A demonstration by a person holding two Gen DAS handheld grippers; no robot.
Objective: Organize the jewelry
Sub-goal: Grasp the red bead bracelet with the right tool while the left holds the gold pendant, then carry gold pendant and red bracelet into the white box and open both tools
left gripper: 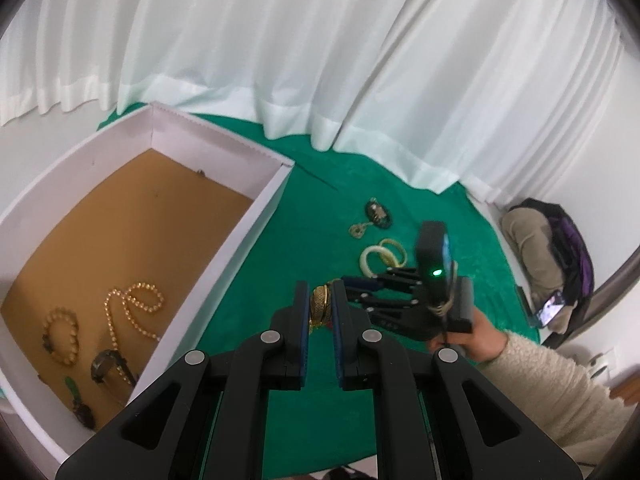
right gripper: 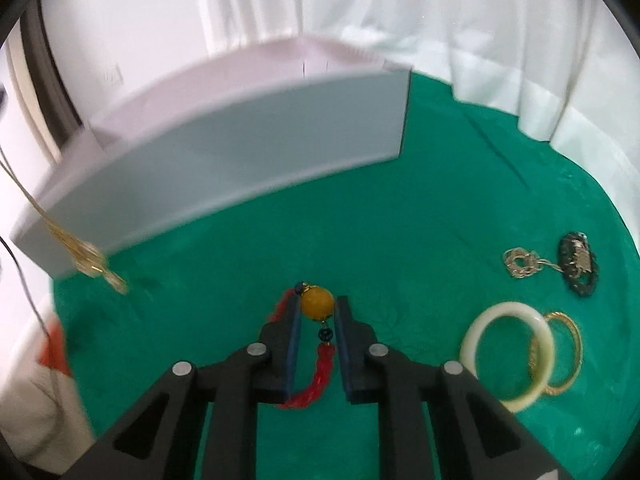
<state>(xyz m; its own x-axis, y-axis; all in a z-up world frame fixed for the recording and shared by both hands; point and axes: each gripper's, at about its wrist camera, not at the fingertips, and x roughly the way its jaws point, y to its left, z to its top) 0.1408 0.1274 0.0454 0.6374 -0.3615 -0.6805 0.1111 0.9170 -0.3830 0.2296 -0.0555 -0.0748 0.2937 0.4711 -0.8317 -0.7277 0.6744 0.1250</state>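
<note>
Box (left gripper: 256, 204) has some bead strands in already; left gripper (left gripper: 320, 306) clamps gold bangles (left gripper: 319, 305), right gripper (right gripper: 318, 308) pinches the amber-bead tassel (right gripper: 317, 302); white bangle (right gripper: 506, 350) at 3 o'clock is left.

White pleated curtains (left gripper: 320, 40) behind a green cloth-covered surface (left gripper: 320, 208), pale wall.

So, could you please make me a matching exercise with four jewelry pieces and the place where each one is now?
Things:
1. beaded necklace
2. white bangle
3. amber bead
4. gold chain

Places:
A. between the fingers of the right gripper
B. inside the white box
C. clamped in the left gripper
D. on the green cloth, beside a gold bangle

Pairs: 1-B, 2-D, 3-A, 4-C
</note>
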